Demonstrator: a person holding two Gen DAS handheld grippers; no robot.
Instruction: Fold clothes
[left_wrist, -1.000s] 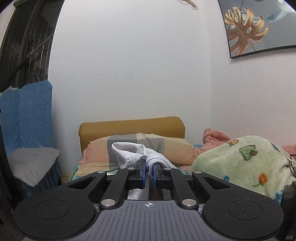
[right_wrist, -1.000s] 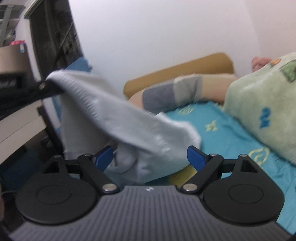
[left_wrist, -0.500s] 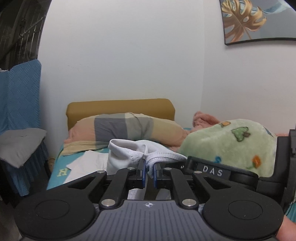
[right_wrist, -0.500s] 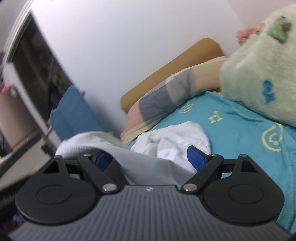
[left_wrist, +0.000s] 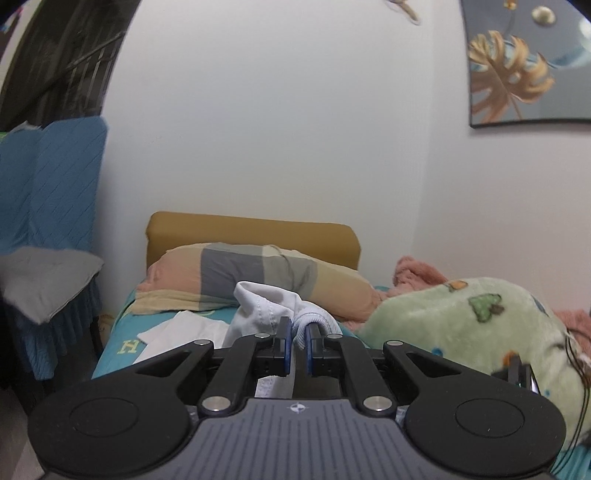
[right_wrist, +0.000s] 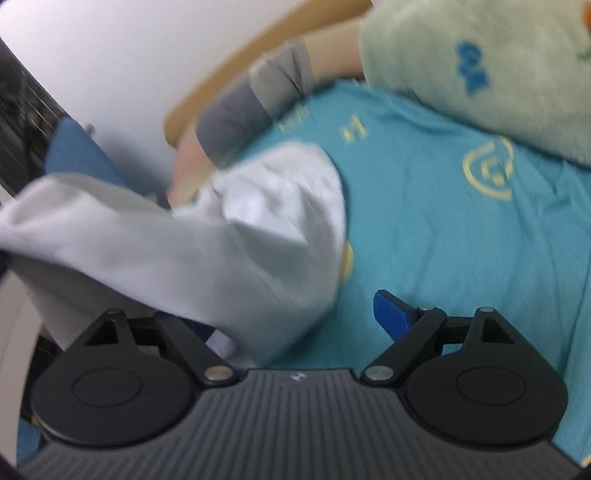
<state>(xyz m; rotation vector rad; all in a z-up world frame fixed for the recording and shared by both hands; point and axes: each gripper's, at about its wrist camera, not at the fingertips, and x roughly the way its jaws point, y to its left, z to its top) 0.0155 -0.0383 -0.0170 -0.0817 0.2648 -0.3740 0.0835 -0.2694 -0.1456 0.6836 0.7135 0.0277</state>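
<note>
- Since a second ago the right hand-held gripper (right_wrist: 295, 314) has swung down toward the bed (right_wrist: 443, 221), and the shirt (right_wrist: 207, 243) now trails from its left side onto the sheet.
- Left hand-held gripper (left_wrist: 296, 341) has stayed clamped on the shirt's (left_wrist: 266, 306) ribbed edge, both blue pads pressed against the cloth, which bunches up just ahead of the fingertips.
- Right hand-held gripper: jaws spread wide; the right blue pad (right_wrist: 391, 314) is bare over the sheet, the left one is hidden under the cloth, so whether it touches the shirt cannot be told.
- Open sheet lies to the right of the shirt, reaching up to the green blanket (right_wrist: 480, 74).
- Pillow (left_wrist: 258, 277) and headboard (left_wrist: 251, 230) close off the far end of the bed; the blanket (left_wrist: 461, 325) fills its right side.
- Bed's left edge runs beside a blue covered chair (left_wrist: 48, 184).
- Right view is blurred.
</note>
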